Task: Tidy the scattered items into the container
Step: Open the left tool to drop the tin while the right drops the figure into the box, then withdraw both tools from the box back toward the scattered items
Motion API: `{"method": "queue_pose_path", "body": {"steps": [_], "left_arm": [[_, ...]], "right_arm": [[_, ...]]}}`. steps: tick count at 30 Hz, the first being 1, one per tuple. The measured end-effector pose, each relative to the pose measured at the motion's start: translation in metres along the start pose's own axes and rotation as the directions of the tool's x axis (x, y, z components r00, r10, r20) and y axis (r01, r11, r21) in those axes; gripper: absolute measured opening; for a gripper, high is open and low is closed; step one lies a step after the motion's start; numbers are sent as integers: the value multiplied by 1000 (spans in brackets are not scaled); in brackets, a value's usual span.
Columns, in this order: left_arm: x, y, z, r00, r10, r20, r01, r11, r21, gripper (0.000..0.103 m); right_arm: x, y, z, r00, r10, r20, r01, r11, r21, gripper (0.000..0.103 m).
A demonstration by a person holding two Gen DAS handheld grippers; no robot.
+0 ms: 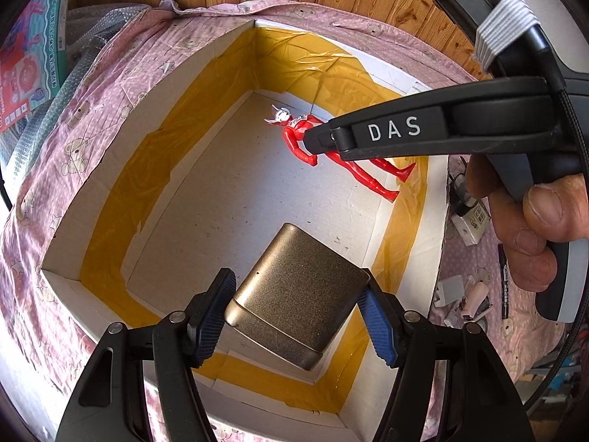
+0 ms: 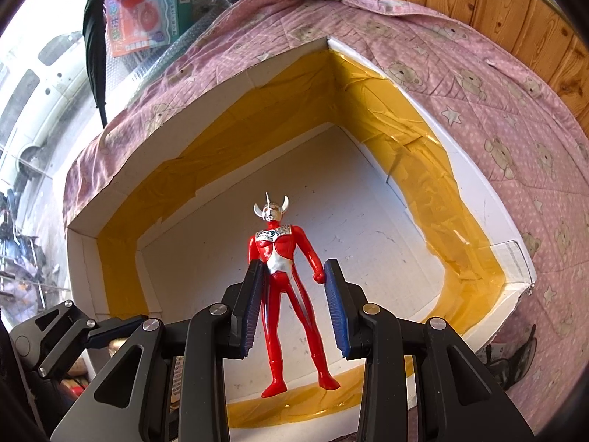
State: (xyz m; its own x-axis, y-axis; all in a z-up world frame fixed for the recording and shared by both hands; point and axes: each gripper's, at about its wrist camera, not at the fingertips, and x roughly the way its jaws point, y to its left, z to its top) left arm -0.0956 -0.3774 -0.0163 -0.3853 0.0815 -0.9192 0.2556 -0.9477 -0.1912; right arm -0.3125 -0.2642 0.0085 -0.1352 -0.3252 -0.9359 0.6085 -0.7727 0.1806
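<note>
White cardboard box [image 1: 92,199], yellow-taped inside, sat on a pink bear-print quilt [image 1: 121,73]. Left gripper [image 1: 294,316]: jaws clamped on a gold metallic case [image 1: 294,302], held above the box floor. Right gripper [image 2: 294,305]: jaws apart, flanking a red-and-silver hero figure [image 2: 283,276] lying inside the box.

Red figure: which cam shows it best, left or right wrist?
Right wrist. The red figure fills the centre, head to feet, between the open right gripper pads inside the box. The left wrist view shows it small and far off, torso partly hidden by the right gripper's finger.
</note>
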Motion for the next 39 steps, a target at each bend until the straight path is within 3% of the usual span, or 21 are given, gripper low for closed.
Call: {"method": "queue_pose_path", "body": {"steps": [14, 18, 26, 30, 35, 39], "left_arm": [[0, -1, 0, 999, 35, 17, -35, 999, 30, 68], [-5, -1, -1, 997, 61, 46, -63, 996, 56, 69], [-19, 28, 3, 995, 56, 84, -58, 998, 14, 74], [-33, 50, 10, 984, 129, 126, -131, 991, 9, 74], [-47, 89, 24, 948, 258, 187, -265, 964, 11, 74], [-45, 119, 31, 933, 308, 186, -313, 950, -1, 74]], "right_arm": [[3, 3, -2, 1000, -21, 2, 21, 1000, 6, 39], [-9, -1, -7, 999, -9, 39, 8, 999, 45, 41], [-43, -4, -35, 990, 11, 138, -31, 989, 143, 42], [-64, -7, -61, 980, 16, 197, -60, 974, 217, 42], [-84, -15, -98, 968, -16, 249, -72, 938, 338, 45], [-78, -24, -115, 971, -47, 233, -57, 906, 419, 48]]}}
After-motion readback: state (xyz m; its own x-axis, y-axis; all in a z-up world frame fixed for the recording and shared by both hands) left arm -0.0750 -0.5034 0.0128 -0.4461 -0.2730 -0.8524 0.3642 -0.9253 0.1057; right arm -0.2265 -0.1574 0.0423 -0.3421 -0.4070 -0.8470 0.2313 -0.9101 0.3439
